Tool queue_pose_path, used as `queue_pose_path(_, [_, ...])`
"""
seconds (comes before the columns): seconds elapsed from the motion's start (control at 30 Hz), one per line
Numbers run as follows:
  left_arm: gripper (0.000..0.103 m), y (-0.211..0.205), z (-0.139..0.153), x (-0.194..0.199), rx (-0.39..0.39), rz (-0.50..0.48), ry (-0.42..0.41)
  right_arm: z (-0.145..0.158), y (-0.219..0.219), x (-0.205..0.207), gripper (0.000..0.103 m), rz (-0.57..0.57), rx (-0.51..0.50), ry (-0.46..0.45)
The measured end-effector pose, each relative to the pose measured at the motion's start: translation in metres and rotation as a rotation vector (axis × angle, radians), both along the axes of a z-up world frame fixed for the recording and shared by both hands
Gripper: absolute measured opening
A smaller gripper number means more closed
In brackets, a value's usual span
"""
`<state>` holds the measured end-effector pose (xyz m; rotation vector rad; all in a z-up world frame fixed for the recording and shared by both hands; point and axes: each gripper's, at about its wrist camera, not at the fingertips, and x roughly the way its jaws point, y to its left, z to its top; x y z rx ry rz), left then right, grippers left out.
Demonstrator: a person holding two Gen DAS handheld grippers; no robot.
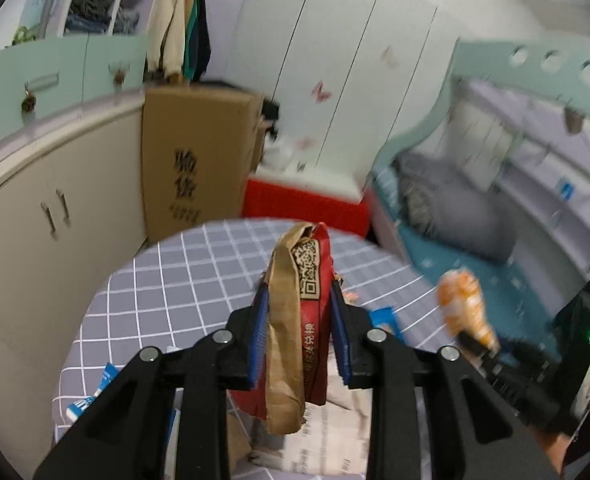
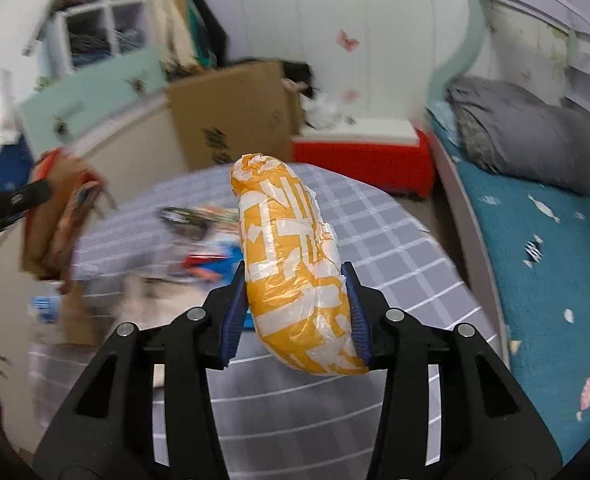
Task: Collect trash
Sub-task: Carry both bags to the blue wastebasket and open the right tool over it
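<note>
Clamped in the left tool (image 1: 299,320), a flattened brown-and-red paper bag (image 1: 295,320) is lifted clear of the tabletop (image 1: 167,280); it looks light and limp, so a mid-body pinch suits it. Right tool (image 2: 295,308) squeezes a rolled orange-and-white plastic bag (image 2: 291,264), soft and probably slippery, held across its lower half. Only the right view shows the blurred litter (image 2: 203,240) left on the checked cloth beyond

Left gripper (image 1: 299,332) clamped on a crumpled brown-and-red paper bag (image 1: 297,320), blue pads (image 1: 257,340) pressing both sides. Right of the fingers, blurred, probably an orange-and-white plastic bundle (image 1: 465,304). Beneath, a grey checked tablecloth (image 1: 183,280).
</note>
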<state>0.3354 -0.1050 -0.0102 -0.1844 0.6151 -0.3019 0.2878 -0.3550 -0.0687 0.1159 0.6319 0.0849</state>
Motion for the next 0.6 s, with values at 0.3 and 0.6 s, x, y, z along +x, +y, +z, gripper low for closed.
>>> queue_pose_path(0.3, [0.028, 0.08, 0.024, -0.096, -0.053, 0.083, -0.117, 0.028, 0.126, -0.06, 0.044, 0.224, 0.11, -0.102])
queue_pose_path(0.6, [0.028, 0.224, -0.007, -0.172, -0.078, 0.347, -0.118, -0.001, 0.287, -0.082, 0.044, 0.464, 0.146, -0.044])
